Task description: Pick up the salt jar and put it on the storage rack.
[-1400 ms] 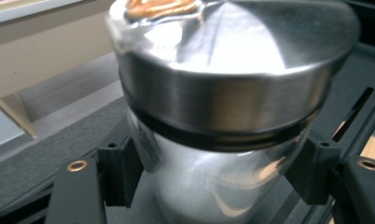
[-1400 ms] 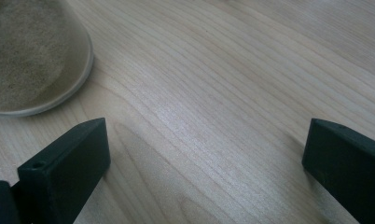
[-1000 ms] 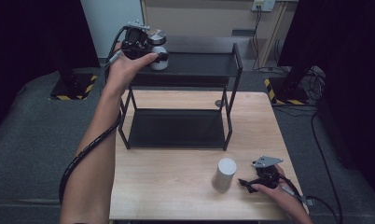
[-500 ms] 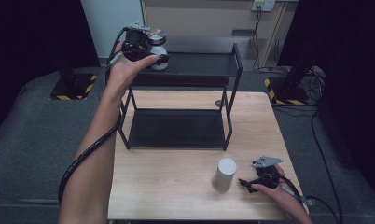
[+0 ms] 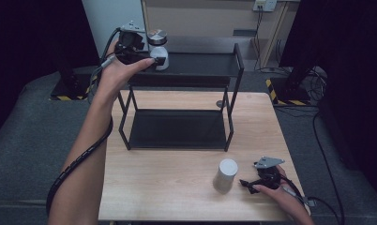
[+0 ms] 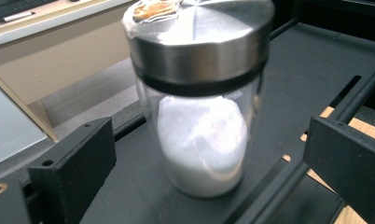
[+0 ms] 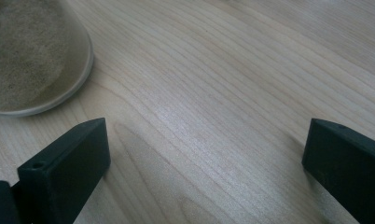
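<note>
At the left of the high view, the left gripper (image 5: 154, 60) is at the top shelf of the black metal rack (image 5: 200, 65). The person's hand hides most of the gripper there. Its jaws have just been opening and now stand wide on both sides of the glass jar (image 6: 202, 102) without pressing it. The jar stands upright on the shelf; it has a steel lid (image 6: 199, 35) and white powder inside, and its lower edge is a little blurred. More to the right, a grey cylinder (image 5: 225, 175) stands on the wooden table (image 5: 168, 187). Just beside it the right gripper (image 5: 246, 183) rests low, jaws wide apart with nothing between them.
</note>
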